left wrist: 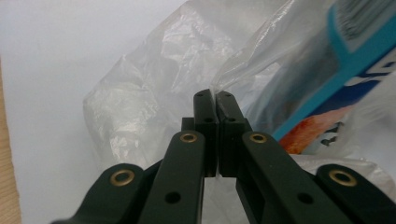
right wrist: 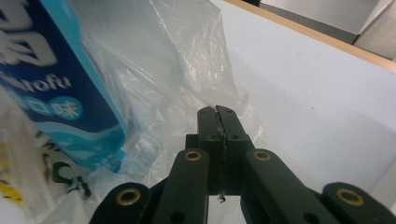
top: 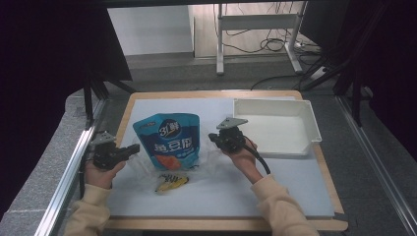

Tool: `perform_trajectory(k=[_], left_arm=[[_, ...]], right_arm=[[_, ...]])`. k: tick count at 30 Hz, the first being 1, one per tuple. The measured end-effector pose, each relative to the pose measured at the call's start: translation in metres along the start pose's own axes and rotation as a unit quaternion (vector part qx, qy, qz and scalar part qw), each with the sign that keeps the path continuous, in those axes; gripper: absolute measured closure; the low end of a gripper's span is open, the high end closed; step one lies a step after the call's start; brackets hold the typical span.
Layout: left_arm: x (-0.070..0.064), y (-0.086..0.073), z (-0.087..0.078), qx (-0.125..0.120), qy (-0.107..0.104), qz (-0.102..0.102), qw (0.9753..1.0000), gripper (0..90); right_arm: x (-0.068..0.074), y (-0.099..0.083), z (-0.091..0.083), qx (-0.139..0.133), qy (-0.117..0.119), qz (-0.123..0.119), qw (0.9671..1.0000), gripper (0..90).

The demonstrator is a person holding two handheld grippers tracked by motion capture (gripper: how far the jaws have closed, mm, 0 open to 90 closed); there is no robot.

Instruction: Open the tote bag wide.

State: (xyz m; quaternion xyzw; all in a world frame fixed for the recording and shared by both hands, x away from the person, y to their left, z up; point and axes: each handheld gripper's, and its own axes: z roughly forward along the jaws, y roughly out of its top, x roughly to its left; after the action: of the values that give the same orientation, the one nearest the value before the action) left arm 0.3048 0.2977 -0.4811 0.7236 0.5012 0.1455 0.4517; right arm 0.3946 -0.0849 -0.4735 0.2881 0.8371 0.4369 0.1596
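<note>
Both grippers, left gripper (left wrist: pixel 214 100) and right gripper (right wrist: pixel 218 114), pinch the clear plastic bag (top: pixel 209 160) from opposite sides.

a crinkled clear plastic bag (top: pixel 142 164) lies on the white mat; a blue snack pouch (top: pixel 168 140) stands upright inside it

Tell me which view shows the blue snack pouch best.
The high view: the blue snack pouch appears whole, front print facing the camera. The left gripper view catches its corner through the clear plastic bag; the right gripper view shows one side.

White tray (top: pixel 309 118), yellow-black packet (top: pixel 171 182), white mat (top: pixel 295 182)
</note>
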Motion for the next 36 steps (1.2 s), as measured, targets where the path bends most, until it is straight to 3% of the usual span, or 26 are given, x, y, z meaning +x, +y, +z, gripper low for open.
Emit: perform_trajectory(k=[3, 7, 11, 15, 29, 36], left_arm=[[0.003, -0.002, 0.009, 0.009, 0.005, -0.004, 0.9999, 89.3], [0.007, -0.005, 0.016, 0.015, 0.009, -0.010, 0.9998, 89.3], [0.009, -0.008, 0.022, 0.019, 0.002, -0.019, 0.9996, 89.4], [0.009, -0.011, 0.030, 0.032, 0.007, -0.014, 0.9994, 89.3], [0.017, -0.025, 0.048, 0.064, 0.010, -0.026, 0.9975, 89.3], [0.015, -0.030, 0.058, 0.085, 0.017, -0.021, 0.9960, 89.4]], right_arm=[[0.008, -0.002, 0.005, 0.014, -0.024, -0.020, 0.9994, 89.1], [0.013, -0.005, 0.011, 0.028, -0.031, -0.034, 0.9985, 89.1], [0.008, -0.018, 0.019, 0.043, -0.027, -0.017, 0.9986, 89.1], [0.004, -0.025, 0.025, 0.051, -0.025, 0.002, 0.9984, 89.1], [0.003, -0.040, 0.039, 0.078, -0.021, 0.012, 0.9966, 89.1], [0.001, -0.044, 0.042, 0.085, -0.023, 0.016, 0.9960, 89.2]])
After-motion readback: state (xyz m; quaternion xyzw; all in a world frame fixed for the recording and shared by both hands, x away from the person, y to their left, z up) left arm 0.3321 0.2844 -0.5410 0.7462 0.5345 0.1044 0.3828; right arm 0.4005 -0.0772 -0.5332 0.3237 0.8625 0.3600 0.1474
